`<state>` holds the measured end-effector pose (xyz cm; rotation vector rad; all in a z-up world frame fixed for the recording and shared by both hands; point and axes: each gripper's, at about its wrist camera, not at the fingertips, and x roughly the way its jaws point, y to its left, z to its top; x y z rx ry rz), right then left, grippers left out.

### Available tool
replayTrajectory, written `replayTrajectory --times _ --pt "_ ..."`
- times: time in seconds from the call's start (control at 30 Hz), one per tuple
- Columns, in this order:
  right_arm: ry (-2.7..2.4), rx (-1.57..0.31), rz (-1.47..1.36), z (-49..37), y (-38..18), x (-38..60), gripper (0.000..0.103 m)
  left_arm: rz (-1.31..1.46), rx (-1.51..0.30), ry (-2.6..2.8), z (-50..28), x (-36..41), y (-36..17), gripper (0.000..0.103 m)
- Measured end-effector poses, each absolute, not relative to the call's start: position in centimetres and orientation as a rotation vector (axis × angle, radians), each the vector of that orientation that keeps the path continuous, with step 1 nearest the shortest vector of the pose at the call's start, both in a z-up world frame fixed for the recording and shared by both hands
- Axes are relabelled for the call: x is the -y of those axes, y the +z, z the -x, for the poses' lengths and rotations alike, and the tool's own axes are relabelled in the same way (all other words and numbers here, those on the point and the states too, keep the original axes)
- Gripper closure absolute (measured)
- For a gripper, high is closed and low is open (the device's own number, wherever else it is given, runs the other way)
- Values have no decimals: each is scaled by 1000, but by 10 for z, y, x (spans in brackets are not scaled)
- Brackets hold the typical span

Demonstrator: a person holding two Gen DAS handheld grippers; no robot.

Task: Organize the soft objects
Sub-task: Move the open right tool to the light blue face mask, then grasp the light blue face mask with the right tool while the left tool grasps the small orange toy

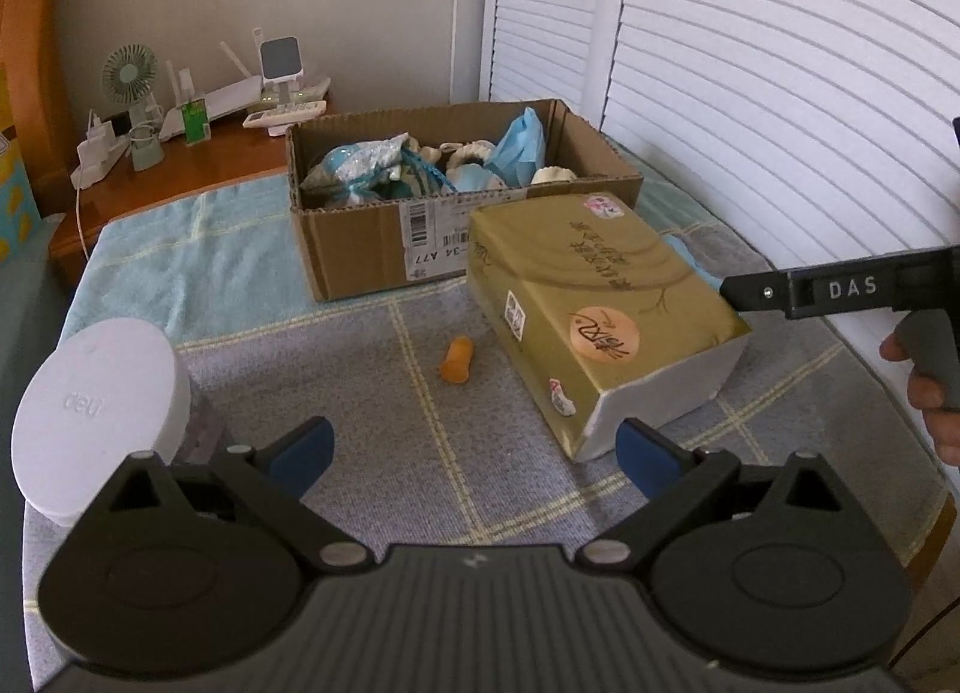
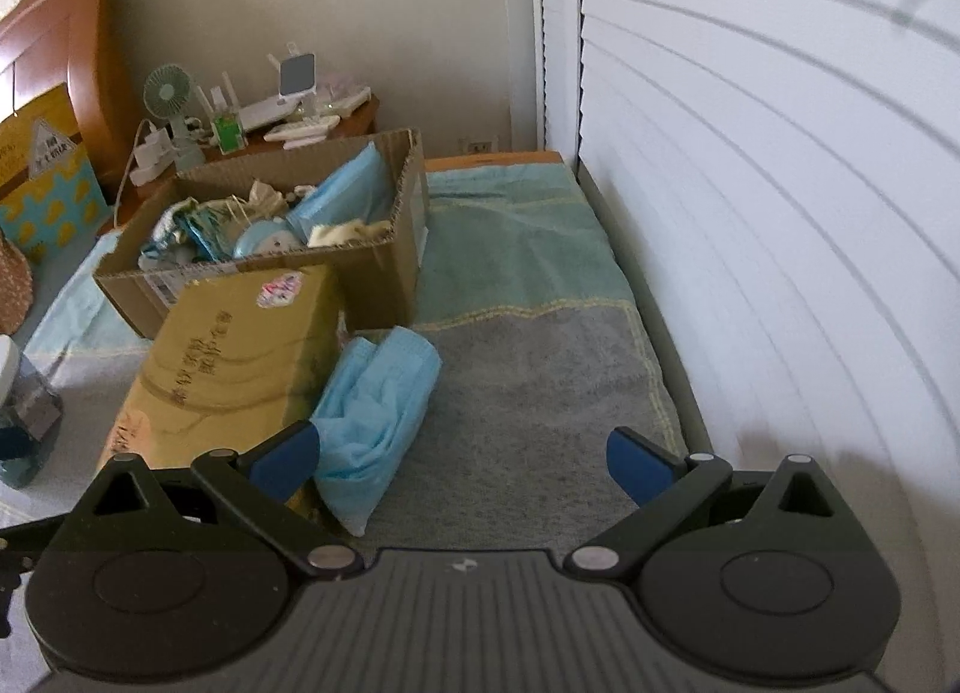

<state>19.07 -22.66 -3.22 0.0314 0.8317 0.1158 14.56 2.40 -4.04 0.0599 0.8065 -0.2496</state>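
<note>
Covering the table, a checked grey-and-teal towel [image 1: 252,273] carries every item listed here.

Cardboard box [image 1: 360,249]: open-topped, at the far side, already holding a mixed heap of soft goods, blue and cream among them.

Gold tissue pack [image 1: 594,297]: lies just in front of the box, apparently touching it, one corner toward the left gripper.

White round container [image 1: 102,411]: stands at the near left edge, apart from the rest.

Blue face masks [image 2: 372,417]: a loose bundle on the towel, against the pack's right flank, just ahead of the right gripper's left finger.

Orange cylinder [image 1: 457,359]: small, lying alone between container and pack.

Left gripper [image 1: 474,456]: jaws spread wide, holding nothing.

Right gripper [image 2: 462,462]: likewise wide and empty.

Step in hand, as judged: approach to the masks. The next move calls for shifting the right gripper left to straddle the bundle, pinching it together, then lifting it over the box wall.
</note>
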Motion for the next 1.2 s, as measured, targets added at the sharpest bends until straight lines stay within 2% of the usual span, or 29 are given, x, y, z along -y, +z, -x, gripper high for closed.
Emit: replayTrajectory --times 0.4,0.67,0.97,1.07,1.2 --pt "-11 -823 7 -185 -29 237 0 -55 -805 -246 -143 -26 -41 3" --pt "102 -768 17 -171 -17 229 0 -50 -800 -253 -141 -27 -41 3" --pt "16 -813 108 -179 -33 225 3 -58 -802 -253 -141 -30 -43 3" --pt "-15 -806 130 -177 -33 226 6 -55 -805 -253 -142 -30 -44 3" --pt "14 -779 112 -170 -29 226 16 -54 -804 -265 -142 -28 -45 3"
